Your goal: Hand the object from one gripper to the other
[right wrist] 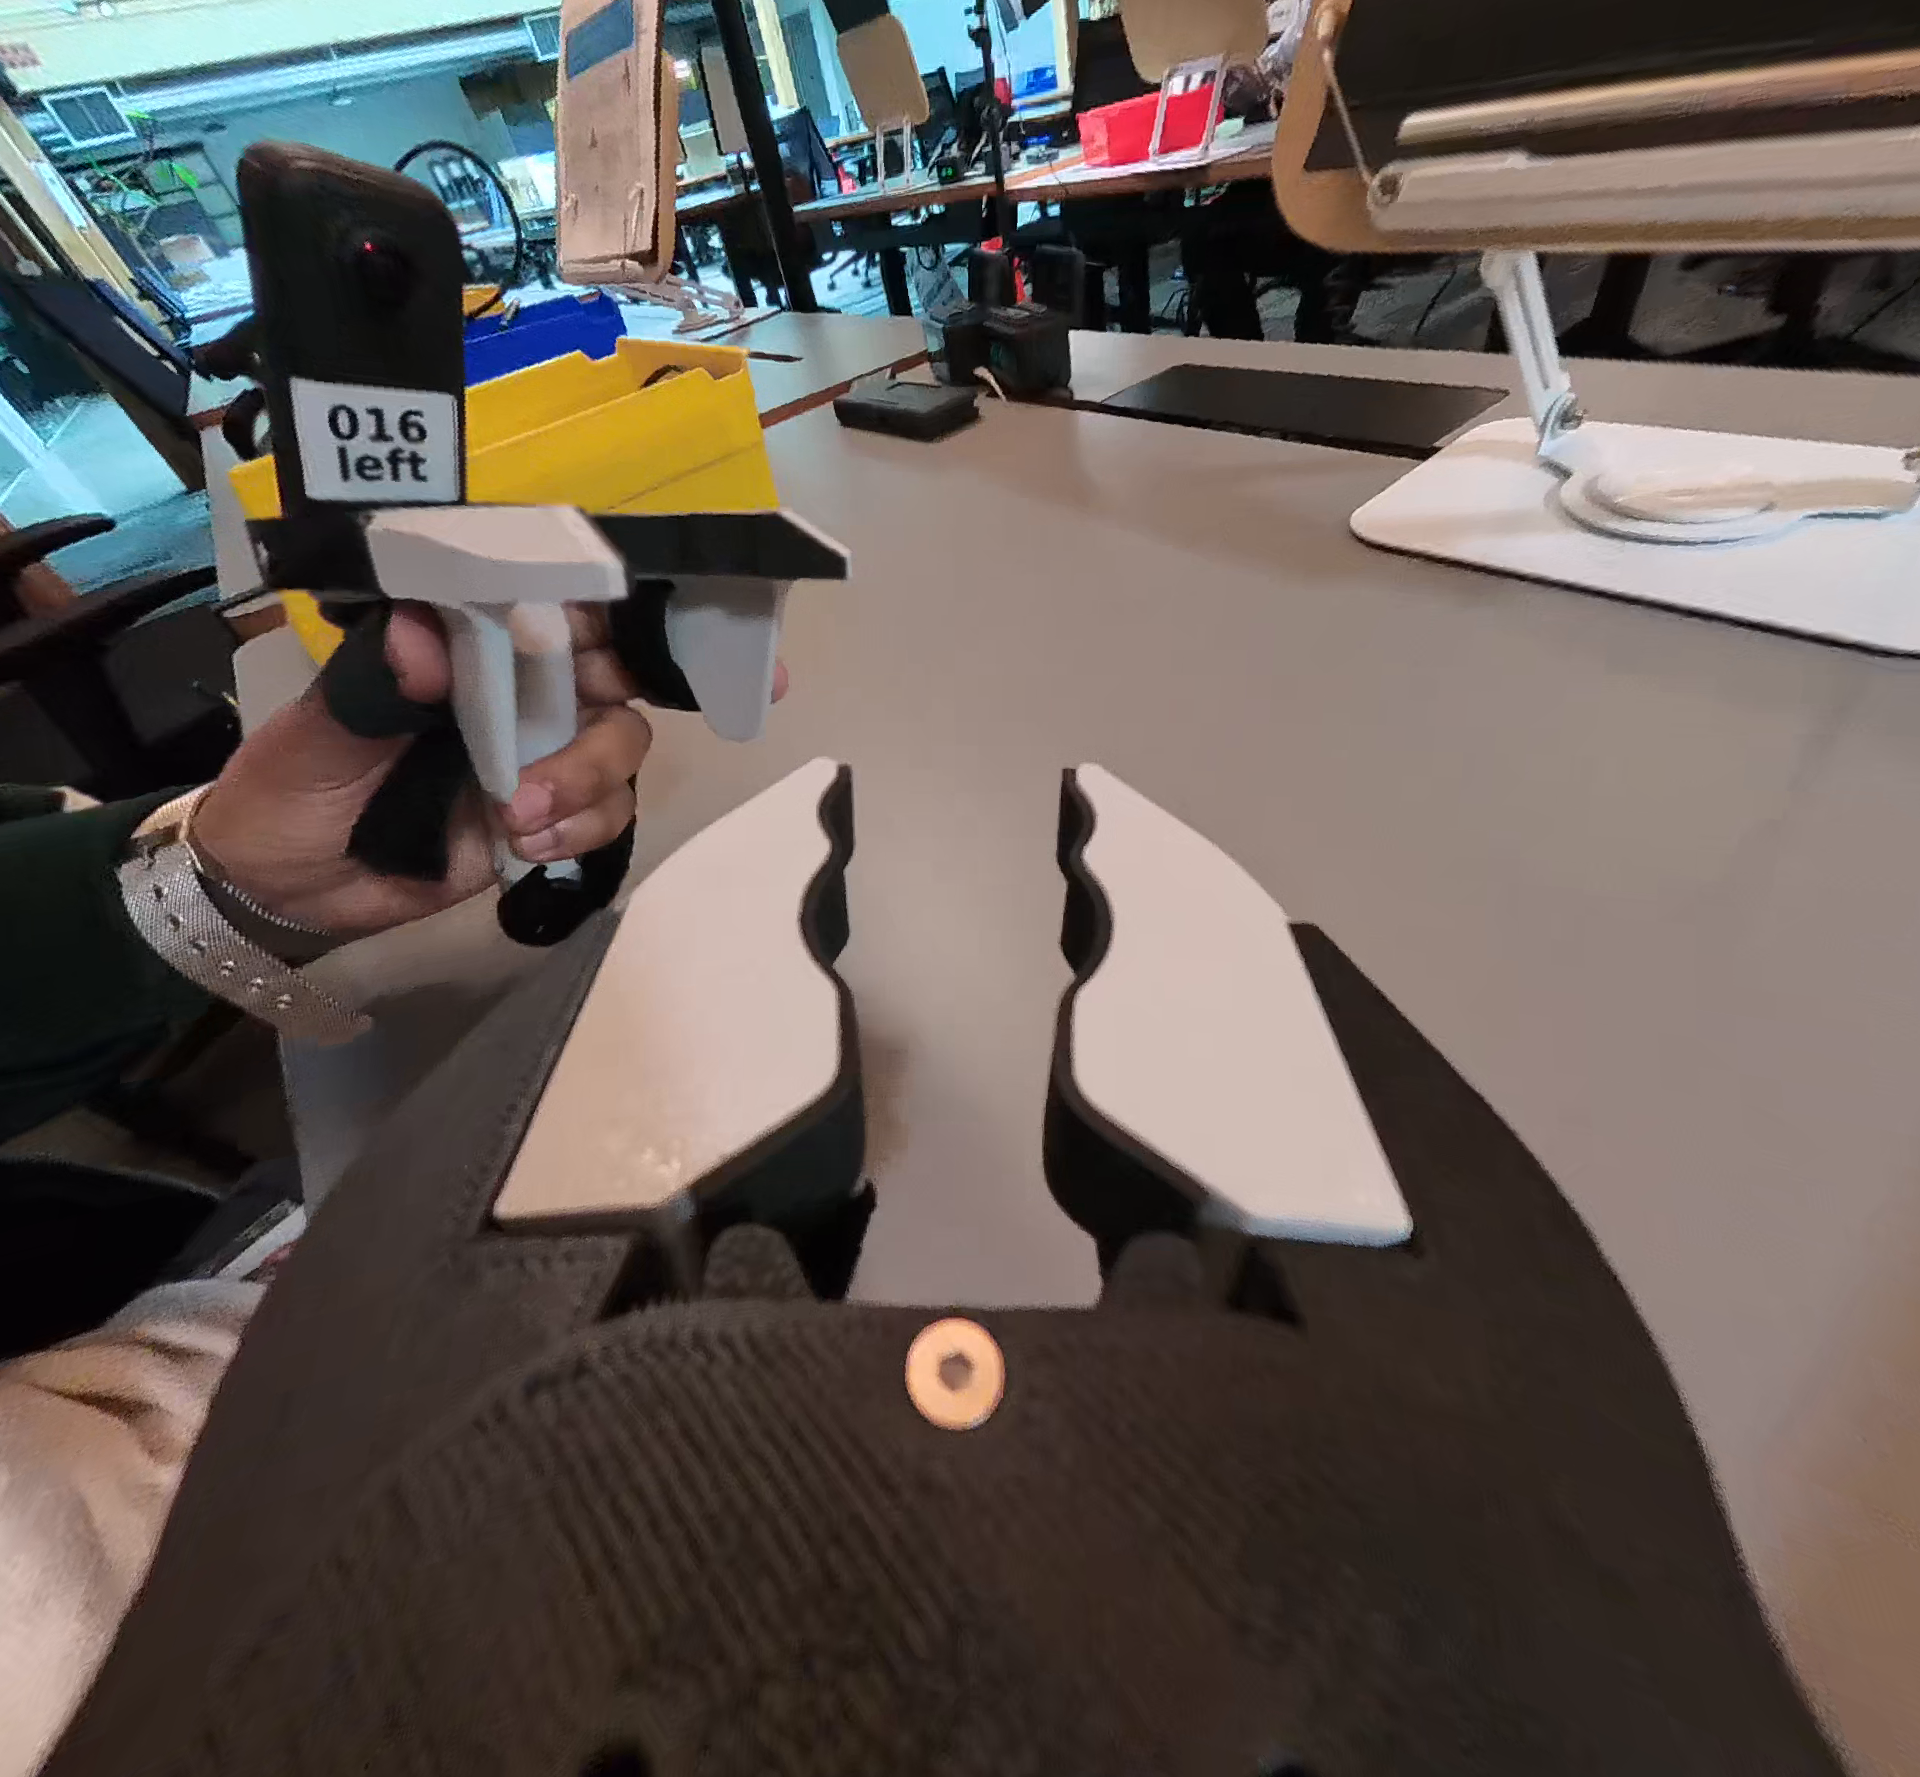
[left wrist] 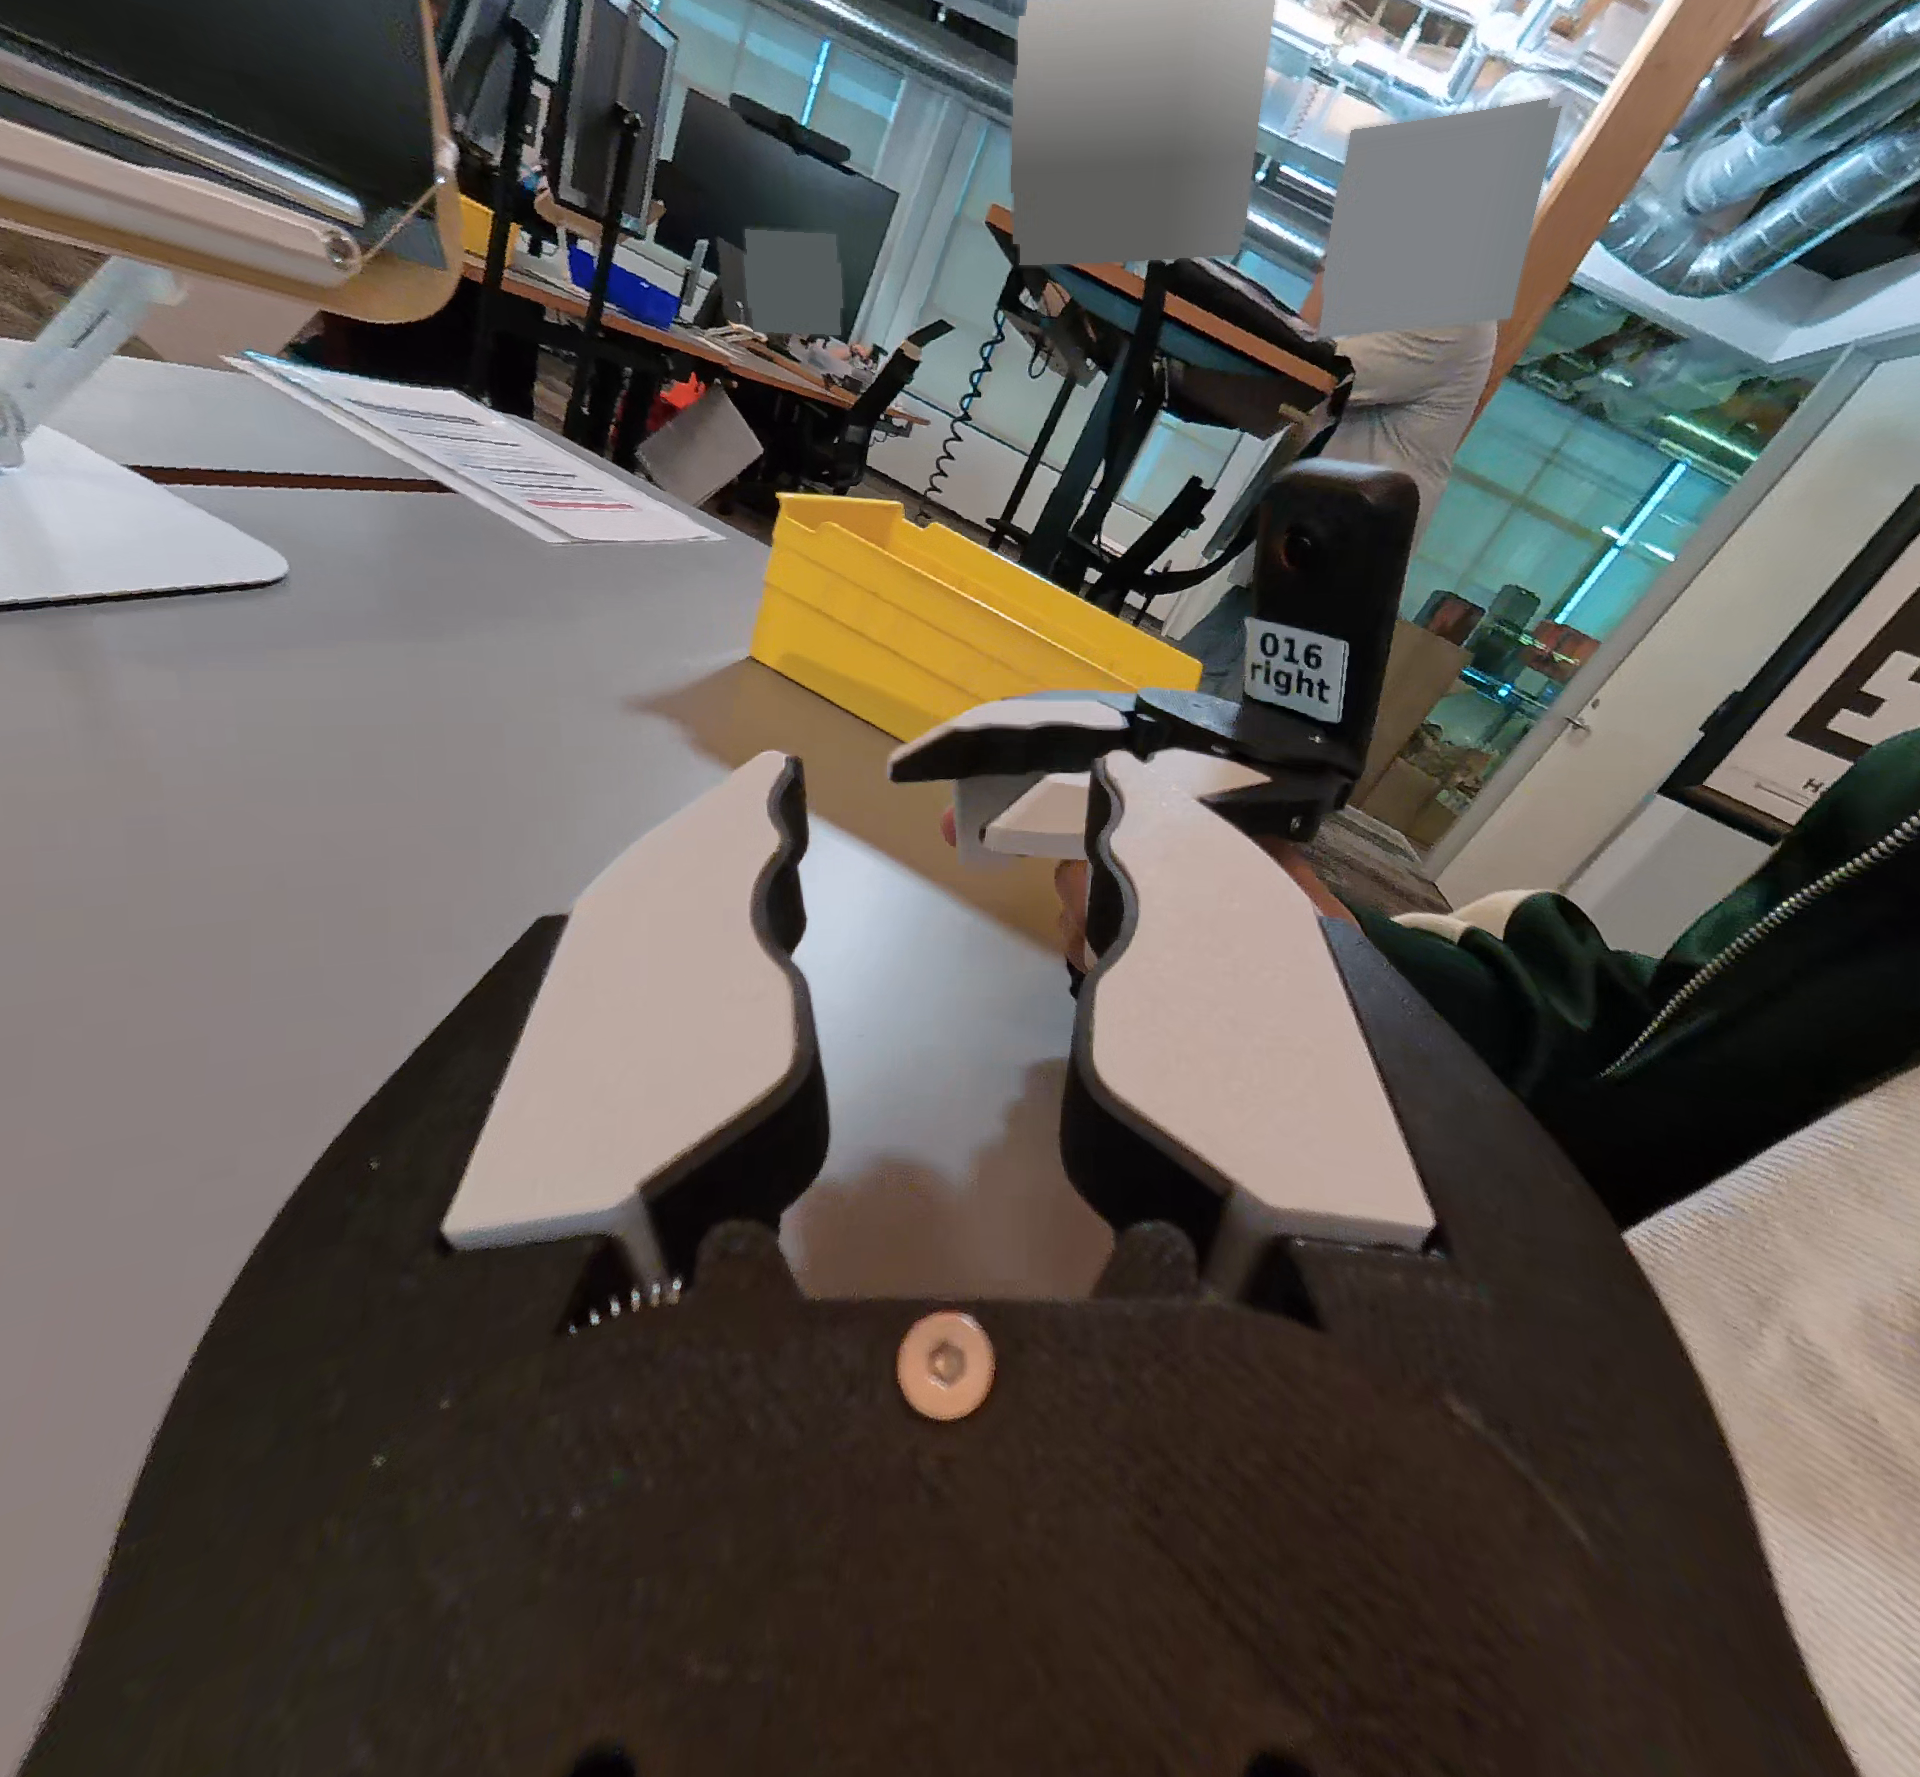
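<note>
— Between your left gripper's (left wrist: 940,813) fingers (left wrist: 665,989) lies only bare grey table (left wrist: 364,792); they stand spread, pinching nothing.

— And my right gripper (right wrist: 956,802)?

— Its fingers (right wrist: 1205,1010) are spread too, with table showing through the gap. Beyond your left fingertips sits a yellow bin (left wrist: 935,621), and just right of them your other gripper crosses, a white sticker (left wrist: 1294,673) with black print on its black camera.

— Where is the object to hand over?

— You hold none, and I cannot tell which thing it is. Left of your right fingers, your hand (right wrist: 343,792) grips the left tool, which bears a similar sticker (right wrist: 376,444). Far right stands a white monitor base (right wrist: 1662,532).
</note>
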Demonstrator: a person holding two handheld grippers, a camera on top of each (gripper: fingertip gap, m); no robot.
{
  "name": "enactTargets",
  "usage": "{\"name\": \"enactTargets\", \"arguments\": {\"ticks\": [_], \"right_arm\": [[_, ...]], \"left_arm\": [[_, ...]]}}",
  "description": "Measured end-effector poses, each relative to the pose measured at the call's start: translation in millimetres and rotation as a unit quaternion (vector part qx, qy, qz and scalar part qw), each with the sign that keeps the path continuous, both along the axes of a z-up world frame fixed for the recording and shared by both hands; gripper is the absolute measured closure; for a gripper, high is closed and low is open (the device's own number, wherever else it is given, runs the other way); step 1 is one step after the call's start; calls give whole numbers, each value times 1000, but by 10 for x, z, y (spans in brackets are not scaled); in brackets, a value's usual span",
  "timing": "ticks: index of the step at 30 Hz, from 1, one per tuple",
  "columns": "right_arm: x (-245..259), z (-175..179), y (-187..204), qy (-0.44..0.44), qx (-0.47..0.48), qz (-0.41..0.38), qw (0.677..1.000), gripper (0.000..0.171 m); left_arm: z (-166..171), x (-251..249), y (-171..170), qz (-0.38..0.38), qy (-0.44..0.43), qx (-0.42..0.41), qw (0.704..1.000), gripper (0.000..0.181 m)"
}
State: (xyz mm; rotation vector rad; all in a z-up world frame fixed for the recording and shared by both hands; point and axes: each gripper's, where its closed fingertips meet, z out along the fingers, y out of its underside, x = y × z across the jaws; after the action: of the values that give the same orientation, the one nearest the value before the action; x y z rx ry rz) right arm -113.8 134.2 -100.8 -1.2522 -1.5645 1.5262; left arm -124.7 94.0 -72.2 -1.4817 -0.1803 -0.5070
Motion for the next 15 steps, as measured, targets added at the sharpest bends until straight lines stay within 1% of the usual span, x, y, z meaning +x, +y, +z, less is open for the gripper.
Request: {"name": "enactTargets", "arguments": {"ticks": [3,7,15], "right_arm": [[-2,-103,-26,-14,13,15,1000,134],[20,-163,43,-28,34,28,999,134],[78,-183,-6,-44,-11,57,997,134]], "left_arm": [[-50,-62,-12,1,-8,-7,1000,130],[-101,-124,-18,8,-11,-14,1000,130],[-147,-198,-15,25,14,-31,999,131]]}}
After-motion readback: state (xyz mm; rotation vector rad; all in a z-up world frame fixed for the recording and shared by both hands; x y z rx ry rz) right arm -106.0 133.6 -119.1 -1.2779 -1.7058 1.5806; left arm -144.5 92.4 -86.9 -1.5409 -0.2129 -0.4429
